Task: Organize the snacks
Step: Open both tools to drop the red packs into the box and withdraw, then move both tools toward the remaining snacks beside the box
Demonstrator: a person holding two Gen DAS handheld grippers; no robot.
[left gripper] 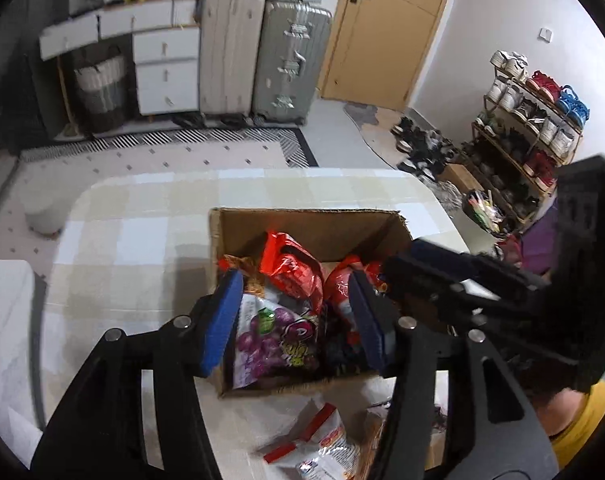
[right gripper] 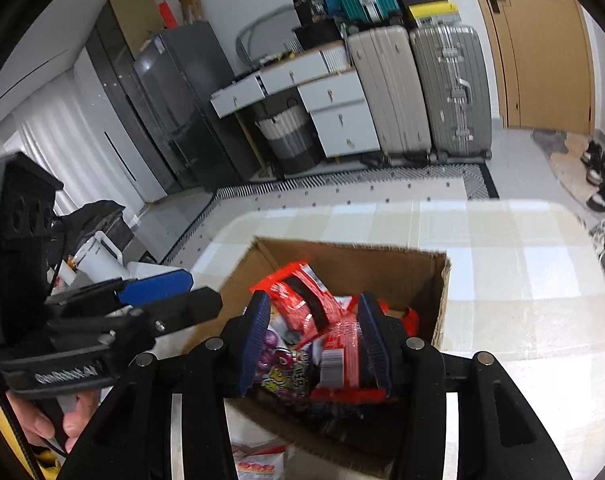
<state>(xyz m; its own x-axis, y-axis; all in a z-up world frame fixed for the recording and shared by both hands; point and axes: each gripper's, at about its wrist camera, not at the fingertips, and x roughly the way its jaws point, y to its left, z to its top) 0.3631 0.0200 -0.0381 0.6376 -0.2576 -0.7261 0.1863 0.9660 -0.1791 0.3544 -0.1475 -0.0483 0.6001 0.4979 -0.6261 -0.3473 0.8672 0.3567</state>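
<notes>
Hovering over an open brown cardboard box [left gripper: 314, 228] on the checked tabletop [left gripper: 142, 220], the left gripper [left gripper: 294, 316] is standing with its jaws partly apart and nothing pinched between them; a purple grape-printed snack bag [left gripper: 270, 340] is lying below, inside the box. The right gripper [right gripper: 314, 340] is also reaching over the box, jaws partly apart, with a red crinkly foil packet [right gripper: 342, 344] sitting between the blue pads [right gripper: 254, 336]. Whether those pads are pressing on it is unclear.

More red foil packets [left gripper: 290, 268] are piling against the box's far side, while a white and red snack pouch [left gripper: 322, 444] is waiting outside on the tabletop, just in front of the box.

These packets are probably handling as light, puffy and slippery things, with crushable contents. Taking hold at a flat sealed edge or corner, with gentle pressure, is likely safer than squeezing the air-filled middle.
</notes>
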